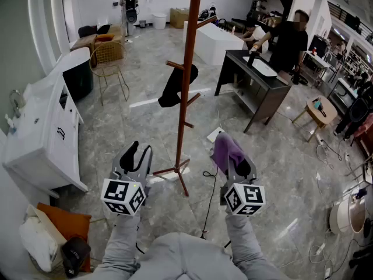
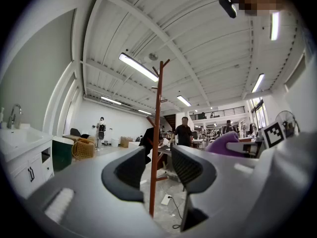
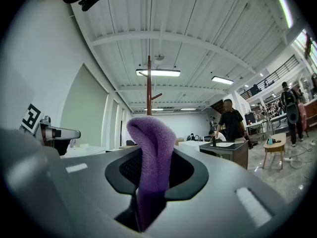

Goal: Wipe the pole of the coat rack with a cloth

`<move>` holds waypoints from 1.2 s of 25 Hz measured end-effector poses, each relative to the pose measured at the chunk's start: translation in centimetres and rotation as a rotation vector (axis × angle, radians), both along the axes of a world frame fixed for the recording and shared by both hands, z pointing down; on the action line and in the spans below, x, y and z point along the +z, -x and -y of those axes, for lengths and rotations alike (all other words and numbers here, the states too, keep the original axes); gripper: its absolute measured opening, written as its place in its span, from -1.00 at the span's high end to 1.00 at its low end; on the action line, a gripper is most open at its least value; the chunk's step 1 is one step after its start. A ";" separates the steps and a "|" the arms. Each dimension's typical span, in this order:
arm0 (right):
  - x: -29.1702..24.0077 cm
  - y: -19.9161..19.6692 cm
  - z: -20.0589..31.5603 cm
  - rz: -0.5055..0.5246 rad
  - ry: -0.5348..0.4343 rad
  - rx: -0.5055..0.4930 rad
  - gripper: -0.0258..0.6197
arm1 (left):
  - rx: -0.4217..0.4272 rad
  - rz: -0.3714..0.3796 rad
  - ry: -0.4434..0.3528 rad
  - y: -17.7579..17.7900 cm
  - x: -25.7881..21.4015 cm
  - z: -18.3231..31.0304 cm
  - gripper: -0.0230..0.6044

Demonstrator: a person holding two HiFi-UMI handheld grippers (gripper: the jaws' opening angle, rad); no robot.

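Observation:
The coat rack's red-brown pole (image 1: 187,69) stands on the marble floor ahead of me, with a black garment (image 1: 173,87) hanging on a left peg. My left gripper (image 1: 140,154) is held low, left of the rack's base, open and empty. In the left gripper view the pole (image 2: 157,113) shows through the gap of that gripper (image 2: 158,155), still some way off. My right gripper (image 1: 232,156) is right of the base, shut on a purple cloth (image 1: 226,147). The cloth (image 3: 151,148) stands up from between the jaws of this gripper (image 3: 151,170) and hides most of the pole (image 3: 148,88).
A white sink cabinet (image 1: 41,133) runs along the left. A dark desk (image 1: 256,80) with a person (image 1: 288,39) at it stands back right, a wooden stool (image 1: 320,112) beyond. A black cable (image 1: 208,197) trails across the floor by the rack's feet. Bags (image 1: 61,229) lie lower left.

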State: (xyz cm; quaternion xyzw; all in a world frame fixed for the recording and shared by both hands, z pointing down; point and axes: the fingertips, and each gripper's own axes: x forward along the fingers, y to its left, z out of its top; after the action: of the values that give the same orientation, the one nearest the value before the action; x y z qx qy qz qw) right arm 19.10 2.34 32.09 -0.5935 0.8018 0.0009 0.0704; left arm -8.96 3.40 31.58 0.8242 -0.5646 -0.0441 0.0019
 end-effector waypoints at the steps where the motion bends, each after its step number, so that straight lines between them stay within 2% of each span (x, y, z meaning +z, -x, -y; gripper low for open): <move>1: 0.0 -0.1 0.1 -0.001 0.001 -0.002 0.66 | -0.001 0.000 0.001 -0.1 0.0 0.1 0.38; 19: 0.1 -0.7 1.3 -0.012 0.005 -0.024 0.66 | -0.016 0.008 0.010 -1.0 0.3 1.0 0.38; 30: -0.1 -1.2 2.0 0.038 -0.020 -0.115 0.66 | -0.046 0.015 0.032 -2.7 1.3 0.8 0.38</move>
State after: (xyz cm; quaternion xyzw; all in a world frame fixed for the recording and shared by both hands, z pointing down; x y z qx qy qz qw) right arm 20.34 0.38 31.97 -0.5455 0.8330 -0.0064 0.0916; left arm -6.31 2.58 32.84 0.8110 -0.5842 -0.0288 0.0097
